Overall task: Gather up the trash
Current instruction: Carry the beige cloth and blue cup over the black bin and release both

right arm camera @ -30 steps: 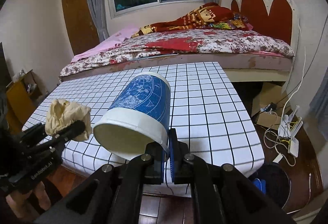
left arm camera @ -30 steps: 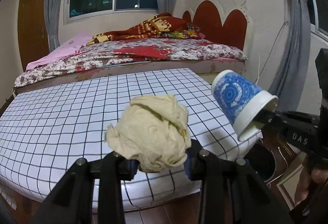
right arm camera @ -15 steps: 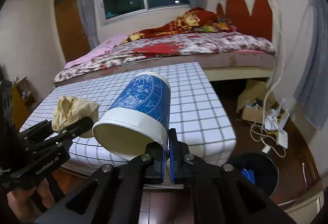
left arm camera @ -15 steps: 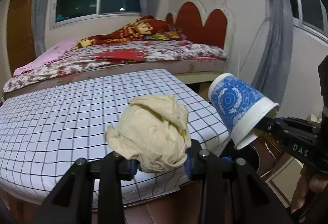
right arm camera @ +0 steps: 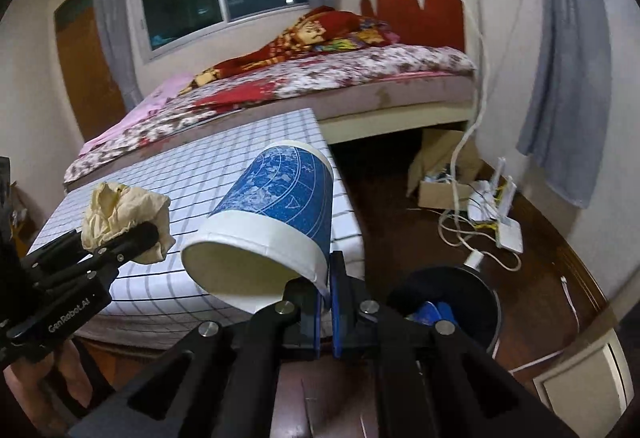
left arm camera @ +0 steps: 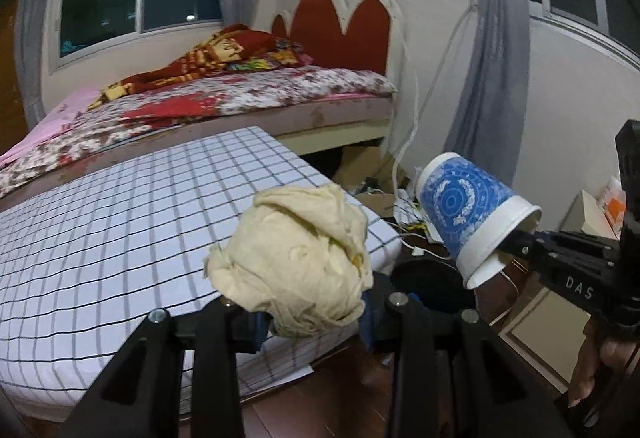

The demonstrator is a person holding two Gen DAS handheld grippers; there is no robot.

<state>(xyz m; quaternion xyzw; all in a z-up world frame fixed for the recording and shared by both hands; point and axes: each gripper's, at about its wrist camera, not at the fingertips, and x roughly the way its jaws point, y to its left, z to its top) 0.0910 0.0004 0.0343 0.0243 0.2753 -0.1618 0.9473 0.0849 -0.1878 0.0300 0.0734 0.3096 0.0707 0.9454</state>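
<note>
Trash rides in both grippers: our left gripper (left arm camera: 314,312) squeezes the soft crumpled paper wad (left arm camera: 294,262), our right gripper (right arm camera: 325,308) pinches the paper cup (right arm camera: 272,222) by its rim. Both look light and crushable, held near the dark bin (right arm camera: 476,302) on the floor to the right.

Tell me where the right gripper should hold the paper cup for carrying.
By the rim wall, as now: the right gripper pinches the paper cup with one finger inside the open mouth, one outside. Its tipped pose turns the mouth toward the gripper, and the wide body would not suit narrow jaws.
</note>
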